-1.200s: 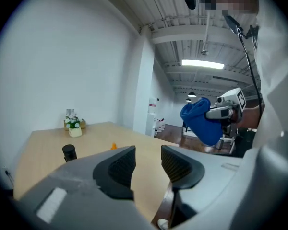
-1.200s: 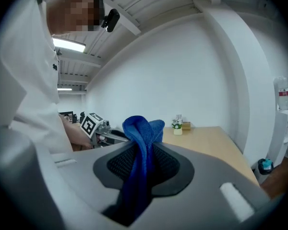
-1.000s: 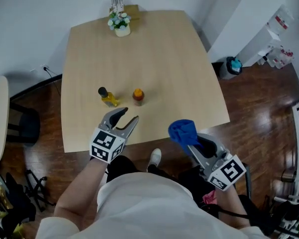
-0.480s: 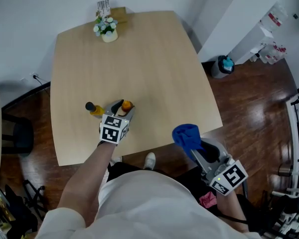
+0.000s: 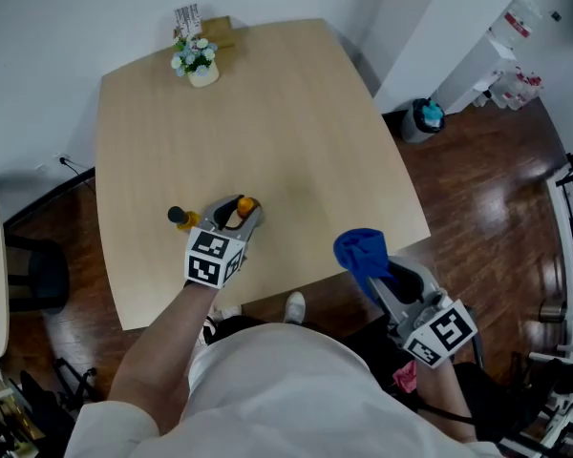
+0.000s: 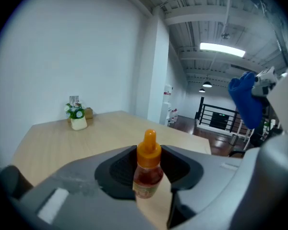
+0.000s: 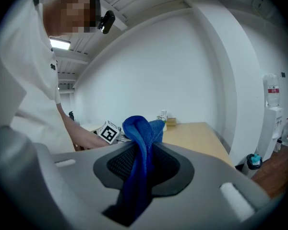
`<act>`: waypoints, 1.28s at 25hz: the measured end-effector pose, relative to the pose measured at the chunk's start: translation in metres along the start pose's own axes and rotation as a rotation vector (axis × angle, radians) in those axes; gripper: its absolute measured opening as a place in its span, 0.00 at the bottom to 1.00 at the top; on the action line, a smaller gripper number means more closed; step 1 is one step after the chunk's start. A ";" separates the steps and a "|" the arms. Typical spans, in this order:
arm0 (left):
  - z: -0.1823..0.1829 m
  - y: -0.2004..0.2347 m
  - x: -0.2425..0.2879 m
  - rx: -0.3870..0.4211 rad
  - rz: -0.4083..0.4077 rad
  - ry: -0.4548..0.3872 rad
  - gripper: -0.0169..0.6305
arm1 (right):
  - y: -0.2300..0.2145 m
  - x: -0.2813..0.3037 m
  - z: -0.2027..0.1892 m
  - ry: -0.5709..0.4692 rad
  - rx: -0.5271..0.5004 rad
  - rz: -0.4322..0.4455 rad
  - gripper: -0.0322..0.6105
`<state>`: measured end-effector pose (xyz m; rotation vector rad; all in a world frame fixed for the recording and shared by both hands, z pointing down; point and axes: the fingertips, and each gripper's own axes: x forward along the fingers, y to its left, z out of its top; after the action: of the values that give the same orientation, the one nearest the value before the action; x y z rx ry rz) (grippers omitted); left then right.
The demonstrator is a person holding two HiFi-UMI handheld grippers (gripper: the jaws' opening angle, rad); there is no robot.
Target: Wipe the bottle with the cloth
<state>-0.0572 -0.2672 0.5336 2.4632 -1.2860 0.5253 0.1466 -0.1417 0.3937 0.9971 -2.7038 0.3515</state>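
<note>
A small bottle (image 5: 245,204) with an orange cap and reddish contents stands upright near the front of the wooden table (image 5: 286,113). My left gripper (image 5: 235,214) is shut on the bottle (image 6: 148,169), with a pad pressed against each side of its body. My right gripper (image 5: 371,275) hangs off the table's front right edge, above the floor. It is shut on a blue cloth (image 5: 360,253), which bunches up above the jaws and drapes down between them (image 7: 139,152).
A yellow bottle with a black cap (image 5: 180,218) stands just left of my left gripper. A white pot of flowers (image 5: 199,63) sits at the table's far edge. A bin (image 5: 425,119) and a white unit stand to the right on the dark wood floor.
My left gripper has moved forward from the table's front edge to the orange-capped bottle and shut on it. My right gripper keeps the cloth and has barely shifted.
</note>
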 end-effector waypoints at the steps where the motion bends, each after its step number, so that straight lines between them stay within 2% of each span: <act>1: 0.012 -0.009 -0.009 0.008 -0.031 -0.019 0.27 | 0.002 0.001 0.004 -0.010 -0.005 0.003 0.20; 8: 0.082 -0.057 -0.076 0.071 -0.236 -0.088 0.27 | 0.025 0.038 0.055 -0.102 -0.095 0.090 0.20; 15: 0.110 -0.077 -0.122 0.081 -0.347 -0.126 0.27 | 0.072 0.086 0.111 -0.199 -0.164 0.235 0.20; 18: 0.113 -0.081 -0.137 0.082 -0.387 -0.146 0.27 | 0.094 0.102 0.113 -0.194 -0.172 0.291 0.20; 22: 0.118 -0.079 -0.153 0.069 -0.414 -0.174 0.27 | 0.105 0.110 0.110 -0.194 -0.143 0.322 0.20; 32: 0.146 -0.062 -0.175 0.005 -0.420 -0.238 0.27 | 0.082 0.113 0.071 -0.160 -0.065 0.252 0.20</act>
<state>-0.0730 -0.1711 0.3178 2.7552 -0.7974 0.1313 -0.0011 -0.1709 0.3495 0.6946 -2.9732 0.2344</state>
